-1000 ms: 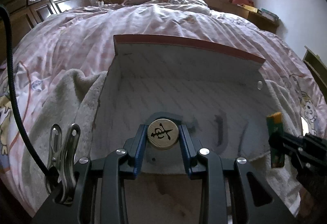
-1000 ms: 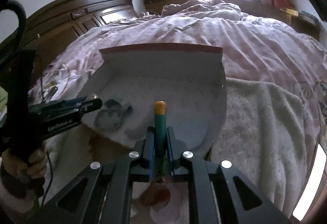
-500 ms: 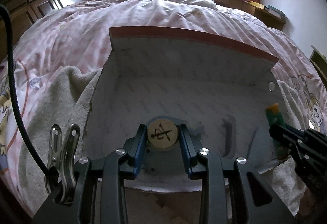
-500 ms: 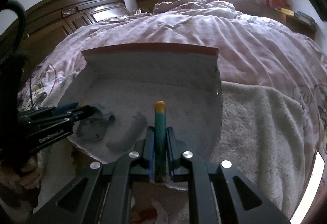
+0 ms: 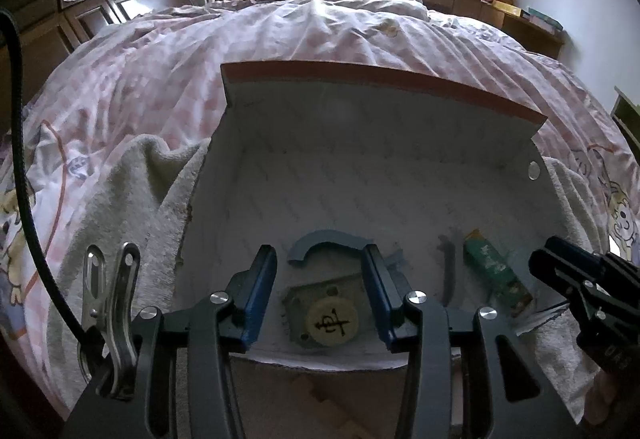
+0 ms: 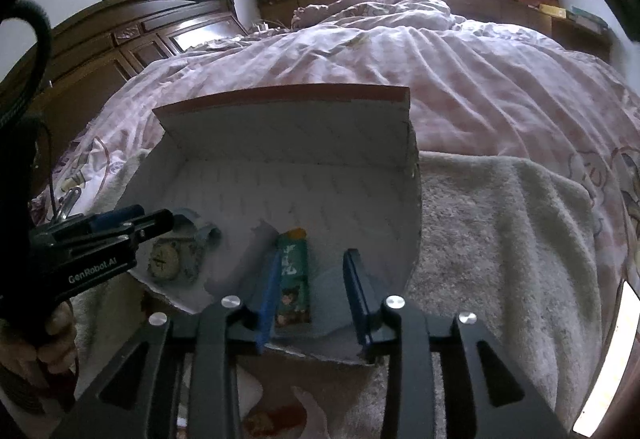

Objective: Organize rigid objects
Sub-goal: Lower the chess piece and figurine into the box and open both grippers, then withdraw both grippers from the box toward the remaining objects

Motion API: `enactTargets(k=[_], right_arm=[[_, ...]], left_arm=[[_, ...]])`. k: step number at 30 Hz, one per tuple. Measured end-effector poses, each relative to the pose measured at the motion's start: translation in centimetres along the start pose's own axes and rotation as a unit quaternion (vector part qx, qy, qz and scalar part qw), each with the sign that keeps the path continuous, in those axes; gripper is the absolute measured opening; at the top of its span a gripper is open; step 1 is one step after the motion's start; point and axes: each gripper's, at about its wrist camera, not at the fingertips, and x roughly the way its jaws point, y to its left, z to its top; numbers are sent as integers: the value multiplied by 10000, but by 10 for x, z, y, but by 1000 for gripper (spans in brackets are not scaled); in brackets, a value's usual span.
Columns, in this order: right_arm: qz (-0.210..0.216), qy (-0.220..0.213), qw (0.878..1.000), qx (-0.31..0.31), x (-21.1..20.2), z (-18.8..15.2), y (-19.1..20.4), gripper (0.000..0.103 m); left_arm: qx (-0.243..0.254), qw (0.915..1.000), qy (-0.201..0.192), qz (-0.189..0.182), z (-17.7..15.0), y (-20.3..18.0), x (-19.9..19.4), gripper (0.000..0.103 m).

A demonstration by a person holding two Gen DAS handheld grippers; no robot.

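A white open box with a red-edged back wall (image 5: 380, 79) (image 6: 288, 95) sits on a towel on the bed. A round wooden chess piece (image 5: 333, 323) (image 6: 163, 263) lies on the box floor on a grey-green square. My left gripper (image 5: 320, 267) is open and empty just above it, and shows from the side in the right wrist view (image 6: 160, 221). A flat green packet (image 5: 496, 271) (image 6: 294, 275) lies on the box floor at the right. My right gripper (image 6: 312, 267) is open and empty over it, and enters the left wrist view (image 5: 560, 267) at the right.
A beige towel (image 6: 500, 239) (image 5: 132, 207) lies under and around the box. A pink quilt (image 5: 320, 31) covers the bed behind. A dark wooden headboard (image 6: 140, 35) stands at the left. A metal clip (image 5: 110, 303) hangs by my left gripper.
Both grippers opened. The left one let the chess piece drop onto the box floor; the right one let go of the green packet, which now lies flat in the box.
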Motion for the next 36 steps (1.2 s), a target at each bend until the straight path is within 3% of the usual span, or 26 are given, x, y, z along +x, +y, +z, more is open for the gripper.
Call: enactTargets(k=[11, 22, 36], right_arm=[[75, -91, 9999, -5, -14, -4, 5, 40], [169, -245, 9996, 9, -36, -19, 10, 46], [74, -350, 9991, -213, -65, -54, 19, 51]], left_arm=[[57, 10000, -68, 21, -7, 0, -15, 45], [-57, 9998, -198, -42, -34, 15, -46, 45], [-122, 9990, 302, -311, -78, 8, -35, 45]])
